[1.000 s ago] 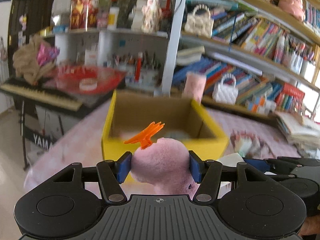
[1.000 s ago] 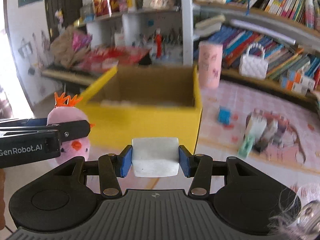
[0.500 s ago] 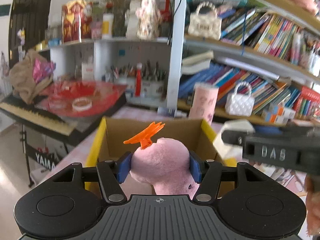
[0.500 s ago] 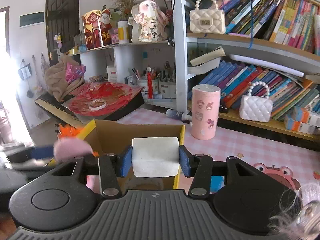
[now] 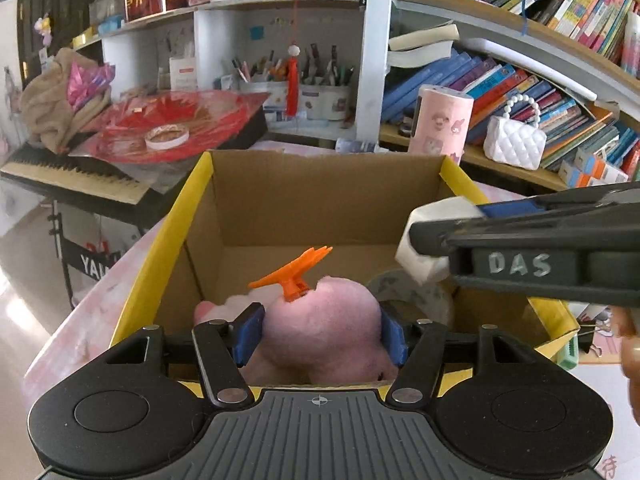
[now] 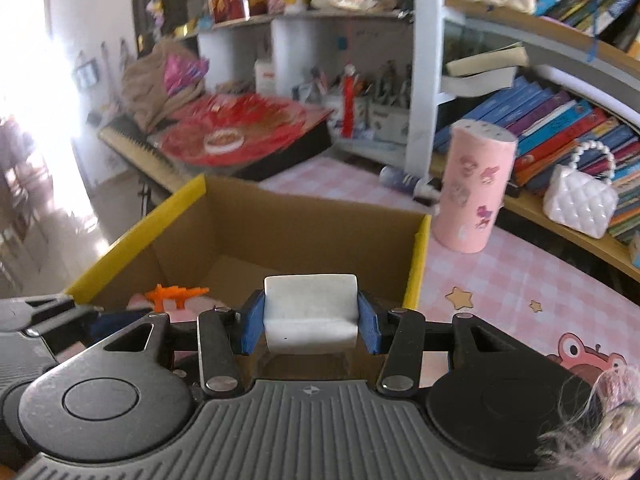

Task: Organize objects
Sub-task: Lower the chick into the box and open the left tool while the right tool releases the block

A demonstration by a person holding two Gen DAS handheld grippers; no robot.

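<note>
Left gripper (image 5: 322, 330): we have the pink plush chick (image 5: 324, 332) between the blue pads, down inside the box mouth. The jaws have just been opening; the pads look to be only brushing the fur now, so we read them as parted and the toy as nearly free.
Right gripper (image 6: 311, 322): clamped on the white block (image 6: 311, 310), held over the near right part of the box, above the rim.
Cardboard box (image 5: 328, 204): open top, yellow outside, on the pink checked table (image 6: 520, 280). A roll of tape (image 5: 416, 298) lies on its floor just beside the chick.
Step in hand: dropping the chick, we judge, with the block to follow.
How to do it well: let the left jaws spread until the plush falls clear, then lift straight out so the orange crest (image 5: 292, 274) does not snag a pad.
Right side: keep it off the left tool; they are close. Release the block low, over bare floor.
Risk: a soft toy may cling to one pad and ride back out.
</note>
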